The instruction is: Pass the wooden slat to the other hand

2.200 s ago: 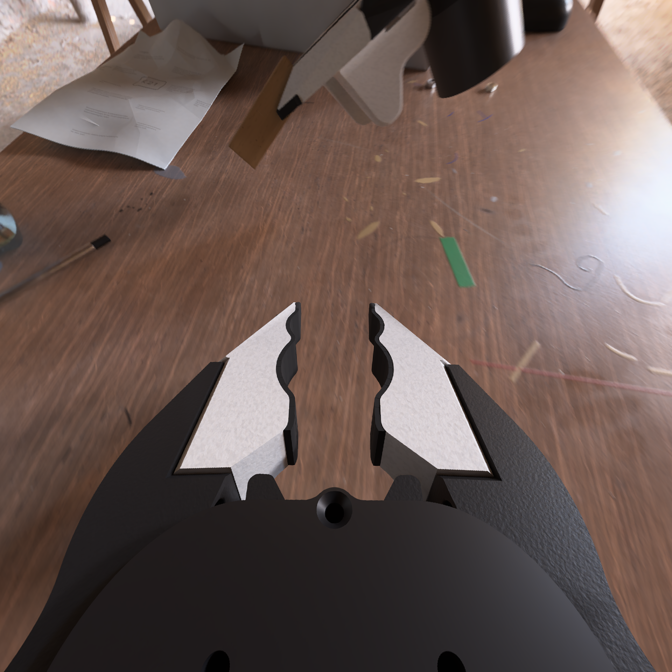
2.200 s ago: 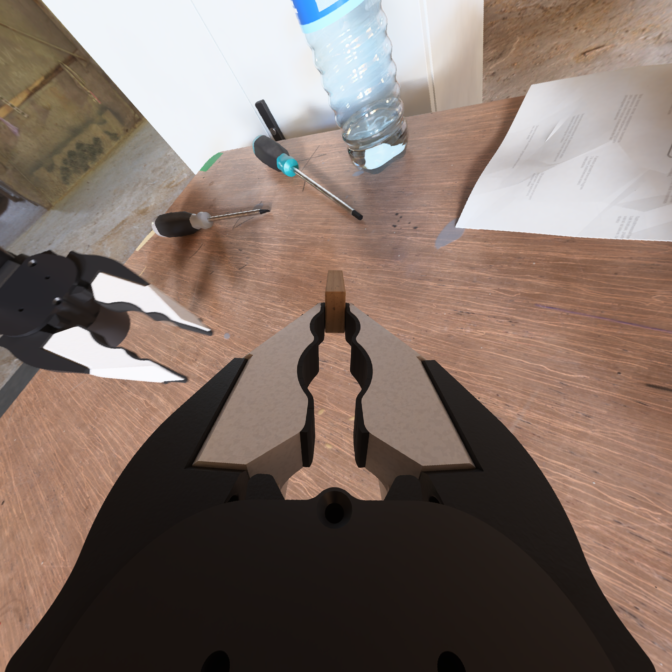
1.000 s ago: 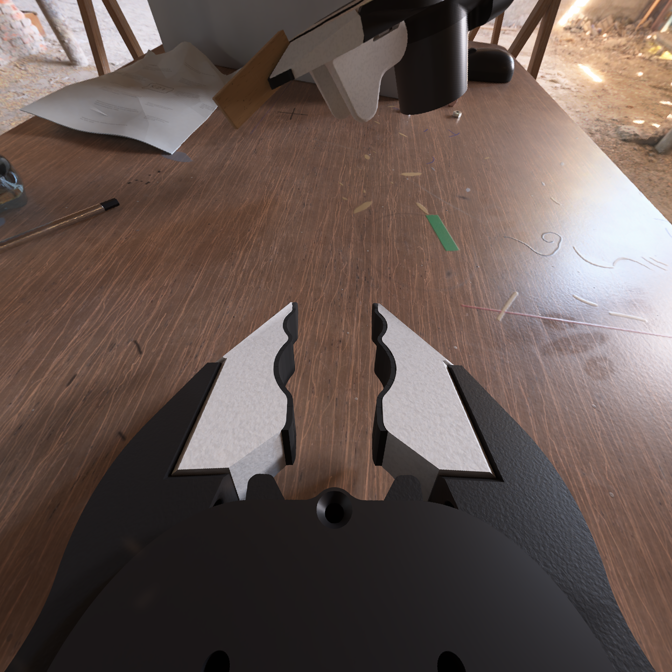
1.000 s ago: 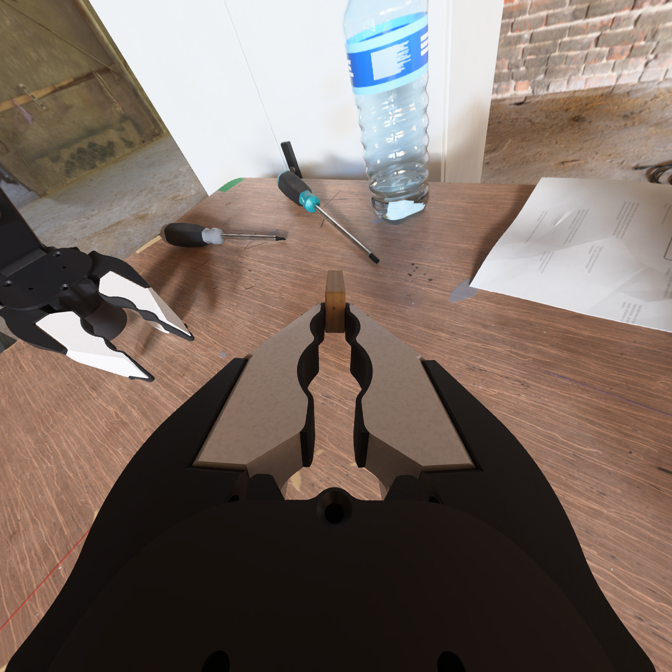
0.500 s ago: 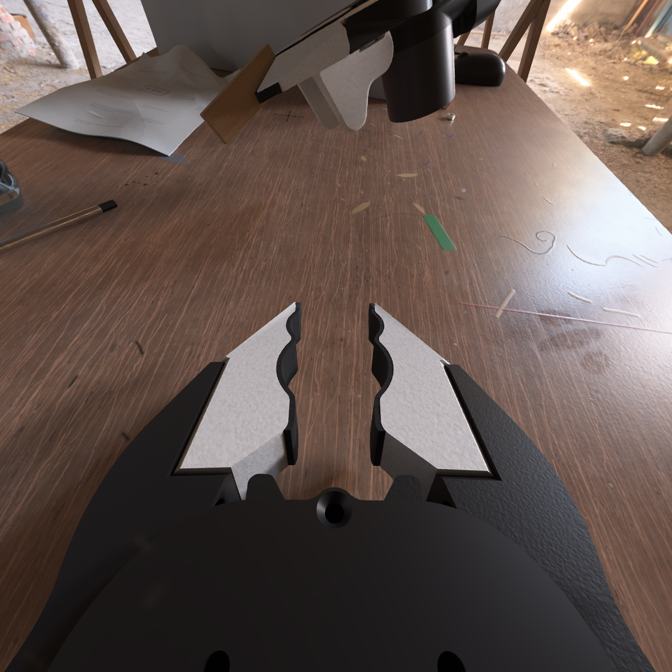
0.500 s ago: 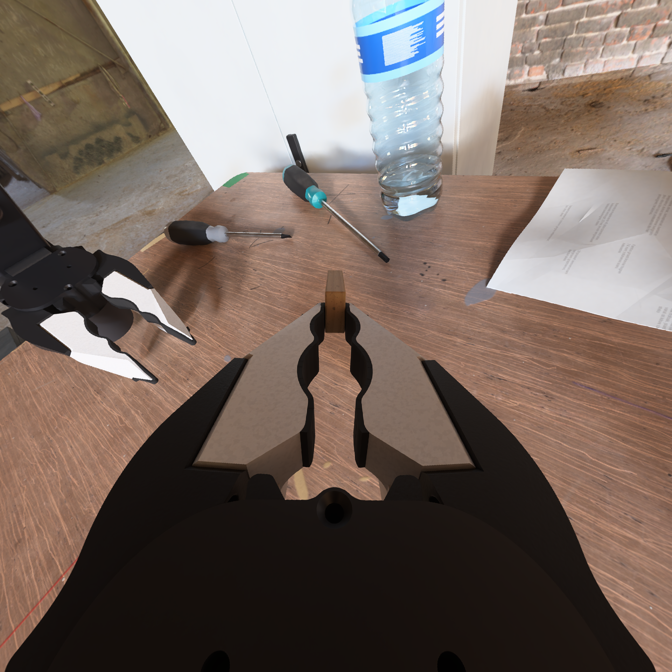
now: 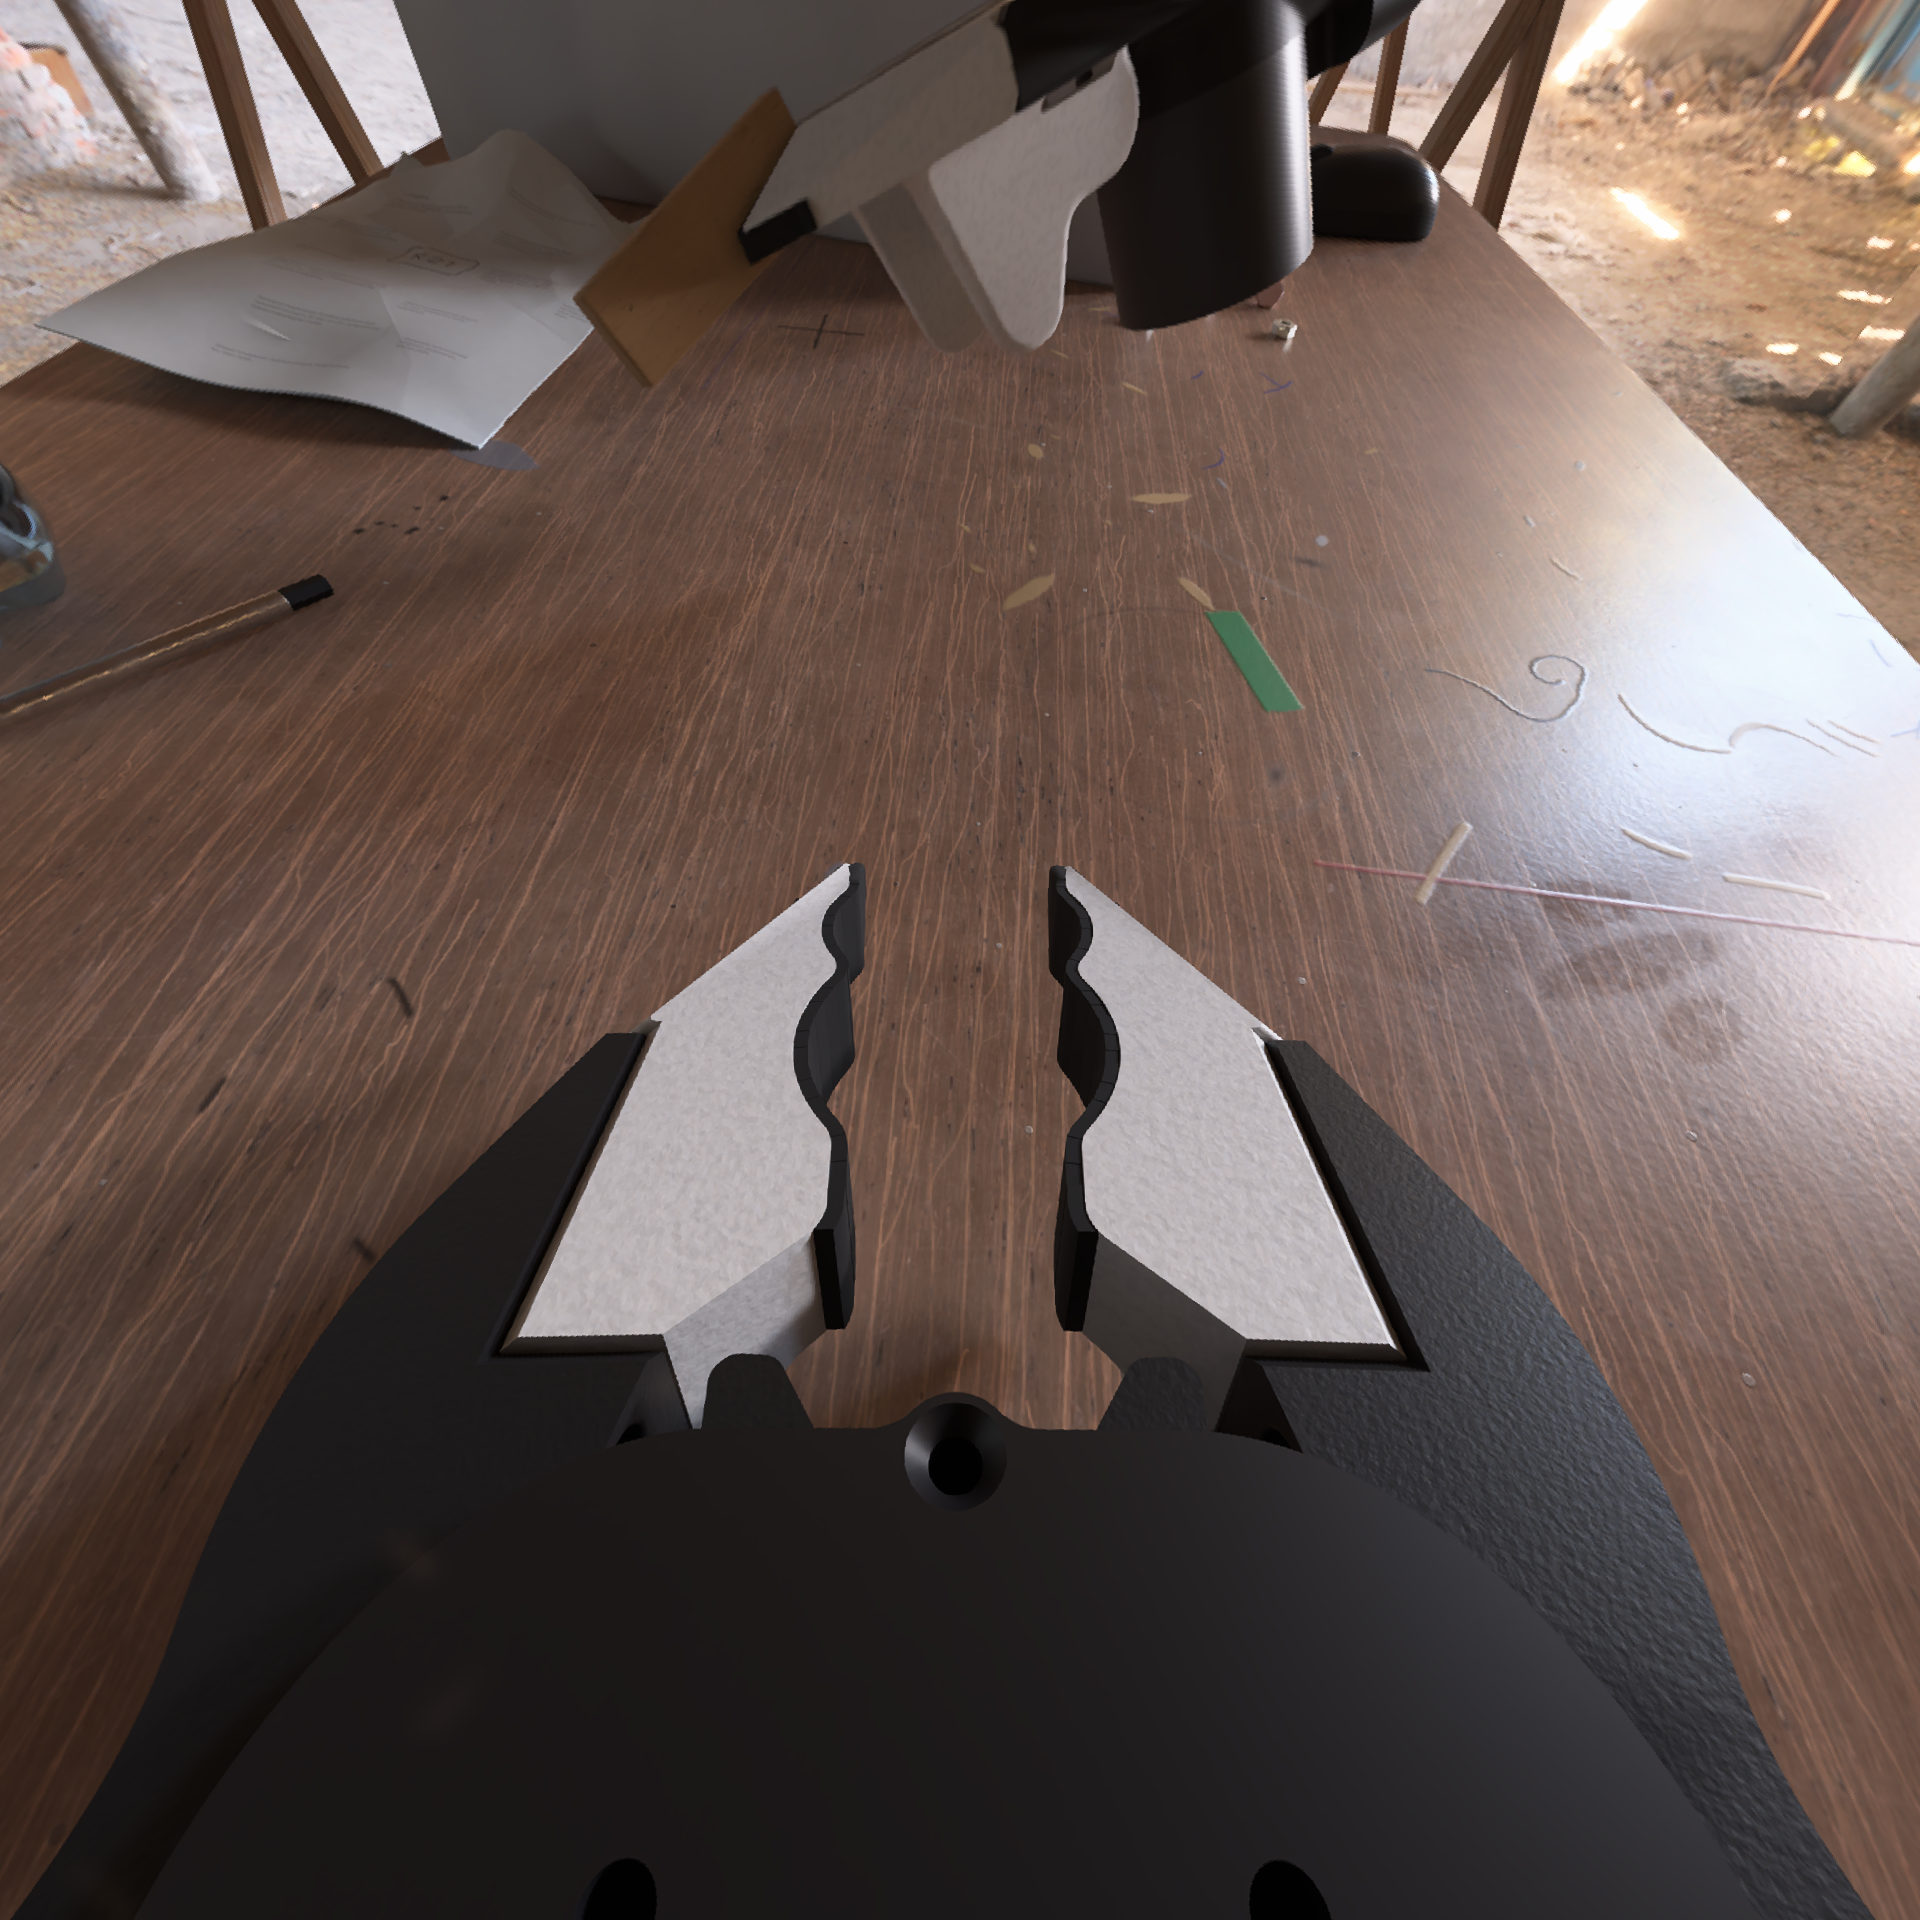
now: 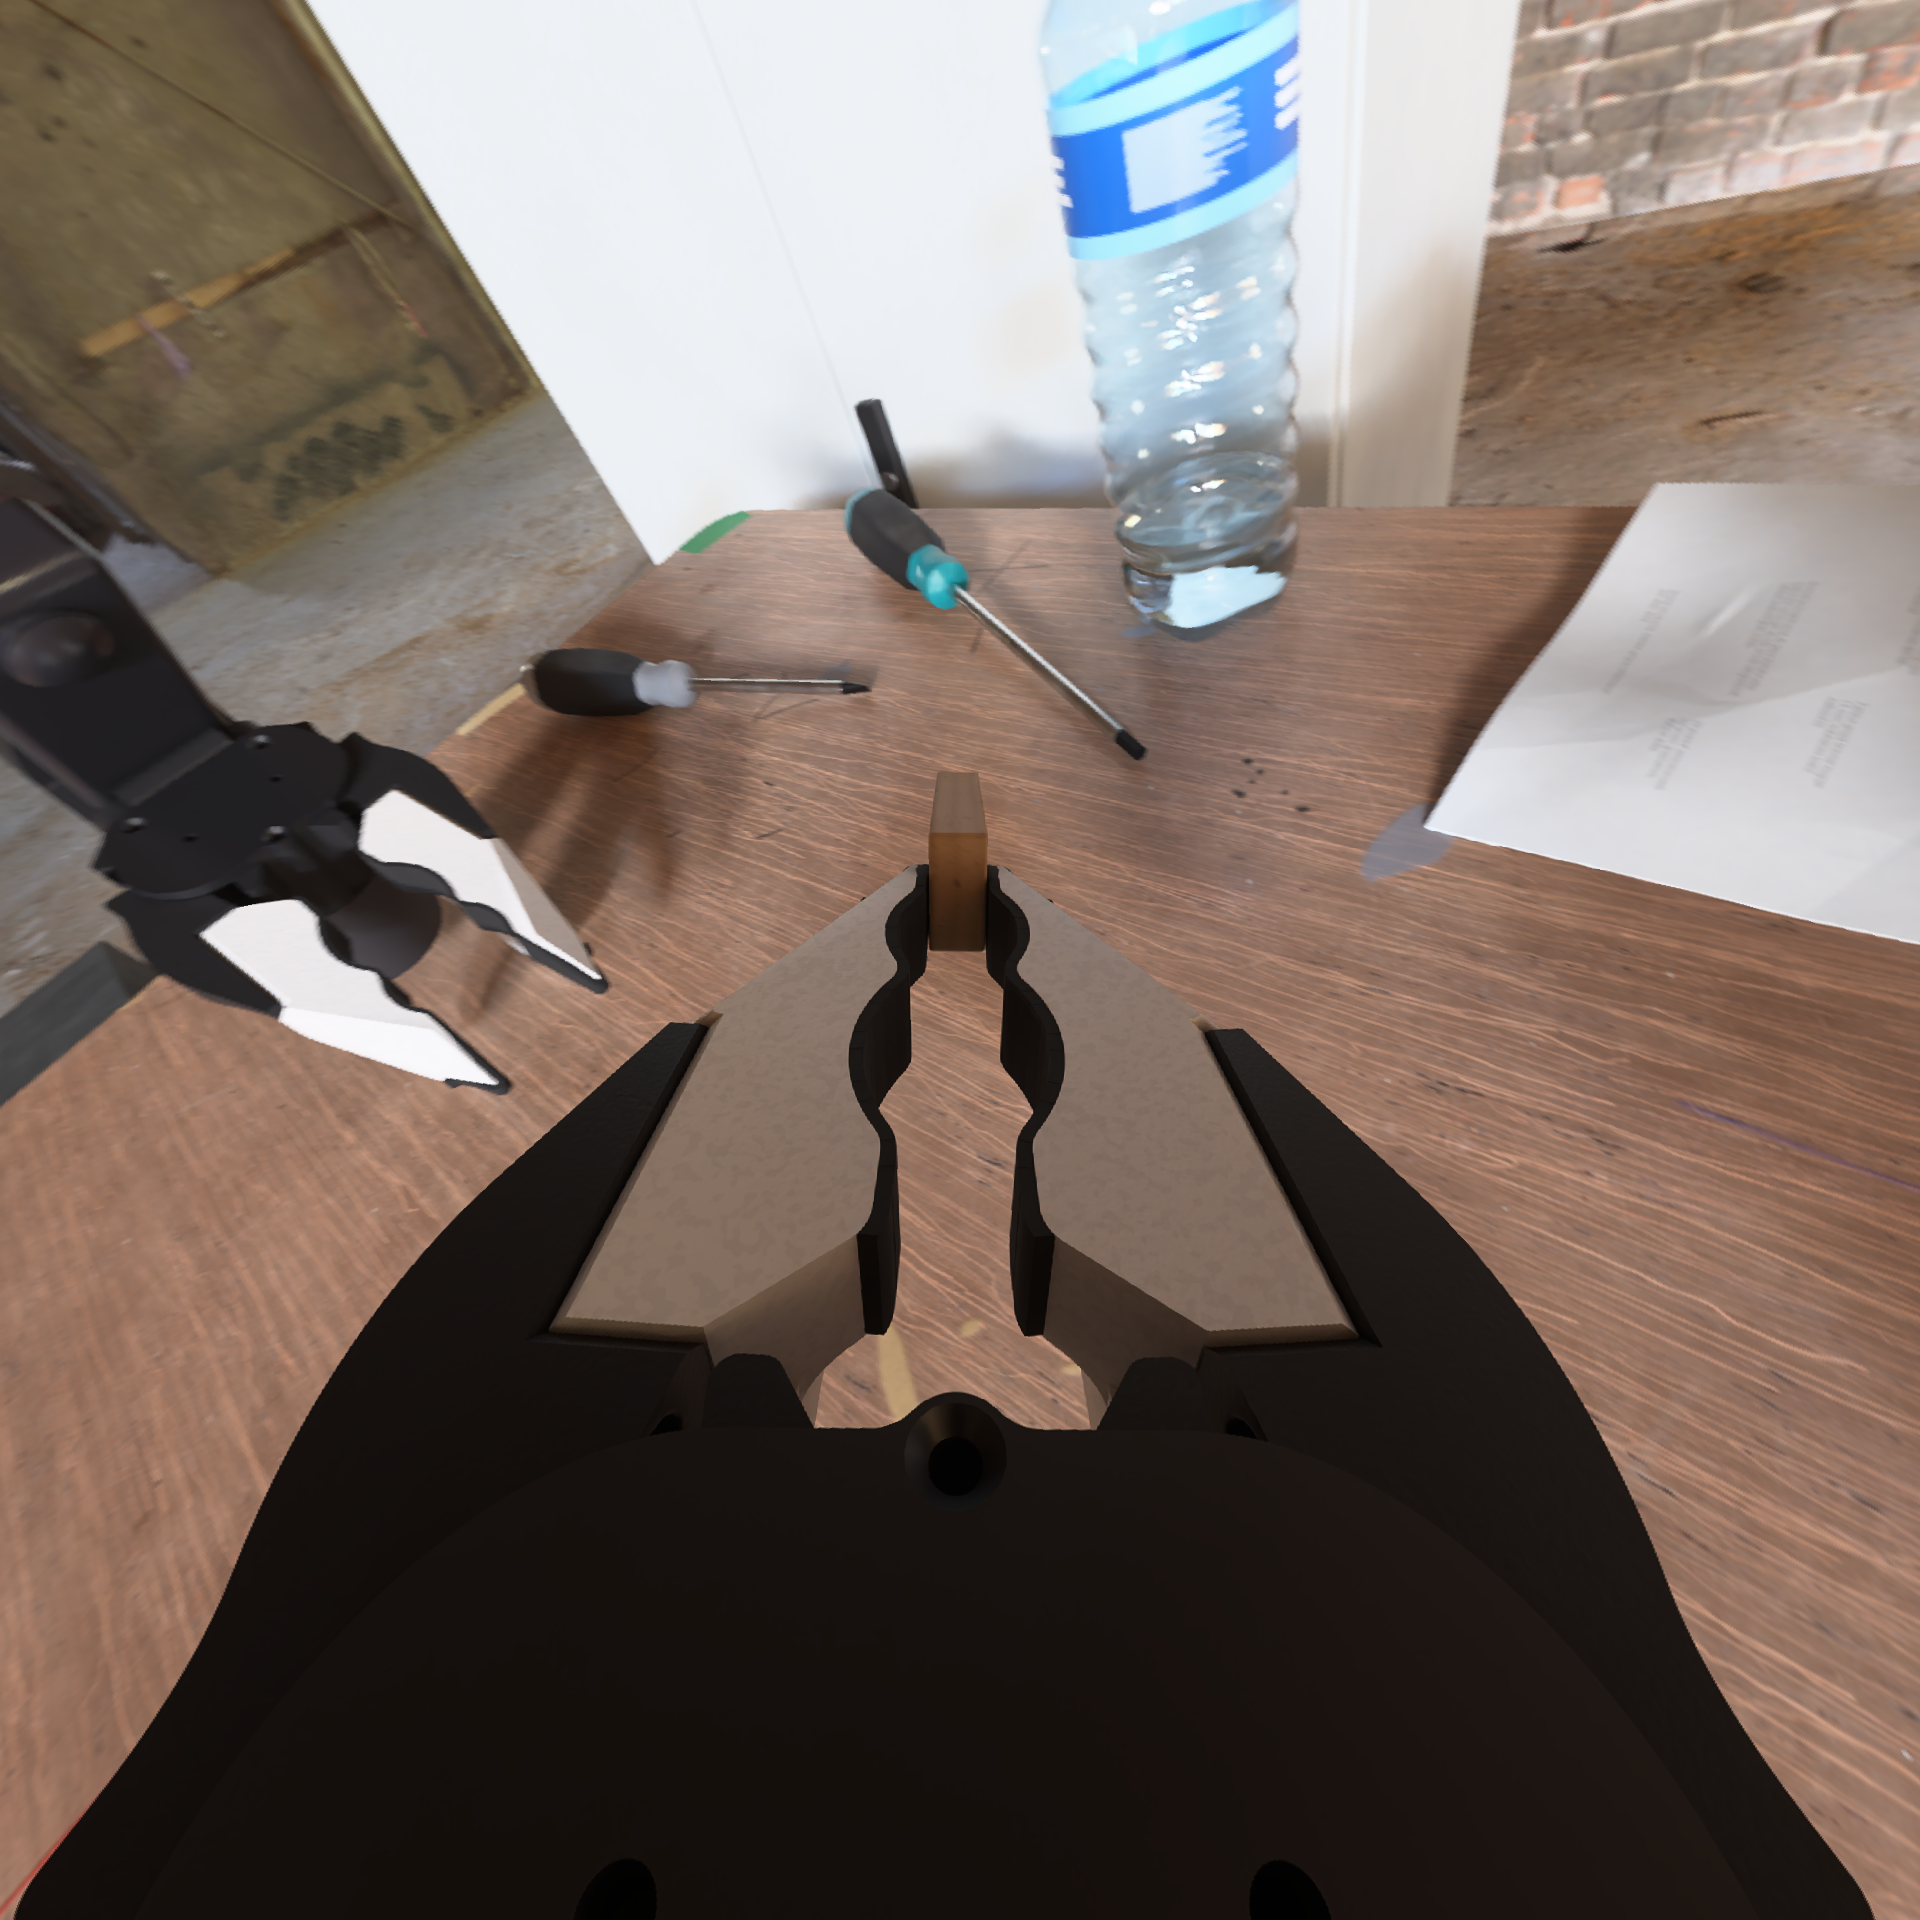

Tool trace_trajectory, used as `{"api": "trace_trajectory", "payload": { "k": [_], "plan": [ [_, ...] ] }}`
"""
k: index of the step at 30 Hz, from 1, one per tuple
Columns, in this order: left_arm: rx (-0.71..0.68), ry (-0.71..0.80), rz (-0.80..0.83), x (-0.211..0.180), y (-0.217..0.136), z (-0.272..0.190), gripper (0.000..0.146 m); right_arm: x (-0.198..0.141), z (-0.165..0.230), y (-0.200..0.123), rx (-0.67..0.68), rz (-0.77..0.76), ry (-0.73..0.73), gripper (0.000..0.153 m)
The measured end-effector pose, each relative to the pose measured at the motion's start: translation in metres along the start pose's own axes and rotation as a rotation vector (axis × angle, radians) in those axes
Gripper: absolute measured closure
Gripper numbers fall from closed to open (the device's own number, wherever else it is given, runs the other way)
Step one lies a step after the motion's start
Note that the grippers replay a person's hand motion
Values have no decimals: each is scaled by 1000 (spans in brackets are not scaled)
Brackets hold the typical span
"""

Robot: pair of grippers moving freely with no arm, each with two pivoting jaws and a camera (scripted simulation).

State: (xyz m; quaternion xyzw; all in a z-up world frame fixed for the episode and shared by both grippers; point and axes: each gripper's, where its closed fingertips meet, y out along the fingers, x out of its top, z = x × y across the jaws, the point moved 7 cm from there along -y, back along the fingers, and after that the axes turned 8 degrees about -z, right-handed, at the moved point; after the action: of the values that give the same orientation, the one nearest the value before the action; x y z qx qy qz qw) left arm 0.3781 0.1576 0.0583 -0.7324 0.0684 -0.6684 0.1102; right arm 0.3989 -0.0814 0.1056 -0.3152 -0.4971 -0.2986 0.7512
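Note:
My right gripper (image 8: 956,883) is shut on the wooden slat (image 8: 956,857), a small light-brown piece seen end-on between its tan fingertips, held above the table. In the left wrist view the slat (image 7: 686,275) sticks out down-left from the right gripper (image 7: 774,234) at the top of the frame, in the air over the far end of the table. My left gripper (image 7: 951,883) is open and empty above the wooden table (image 7: 727,675). In the right wrist view the left gripper (image 8: 545,1029) is at the left, open, apart from the slat.
A water bottle (image 8: 1190,364) stands at the table's far edge with two screwdrivers (image 8: 935,571) (image 8: 623,681) beside it. A sheet of paper (image 8: 1714,707) lies at right, also in the left wrist view (image 7: 343,301). A pencil (image 7: 166,644), green strip (image 7: 1252,660) and wood shavings lie on the table.
The right gripper with the slat has come lower and nearer in the left wrist view. In the right wrist view the left gripper has drawn closer to the slat.

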Motion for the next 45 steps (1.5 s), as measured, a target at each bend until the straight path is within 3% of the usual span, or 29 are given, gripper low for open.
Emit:
{"api": "trace_trajectory", "payload": {
  "k": [5,9,12,16,19,22,26,30,37,41,45],
  "plan": [
    [0,-21,26,3,5,-1,107,7,16,-4,96,2,-46,143],
    [-2,-9,42,19,15,-4,97,11,33,-10,98,36,-183,143],
    [18,49,33,35,22,-7,96,12,45,-12,36,92,-321,143],
    [-20,29,16,52,33,-13,88,14,70,-19,-15,27,-555,143],
    [-47,-51,29,50,39,-14,77,11,82,-26,-99,11,-733,143],
    [-13,2,97,37,43,-21,73,3,81,-32,-172,94,-803,143],
    [33,105,157,22,46,-32,72,1,68,-35,-256,209,-701,143],
    [68,165,164,24,49,-32,69,12,71,-34,-261,168,-559,143],
    [245,311,96,31,40,-15,53,1,90,-10,-82,170,-280,143],
    [265,364,103,28,40,-13,52,-10,98,5,14,183,-141,143],
    [259,360,90,28,39,-11,51,-15,102,12,87,186,-92,143]
  ]
}}
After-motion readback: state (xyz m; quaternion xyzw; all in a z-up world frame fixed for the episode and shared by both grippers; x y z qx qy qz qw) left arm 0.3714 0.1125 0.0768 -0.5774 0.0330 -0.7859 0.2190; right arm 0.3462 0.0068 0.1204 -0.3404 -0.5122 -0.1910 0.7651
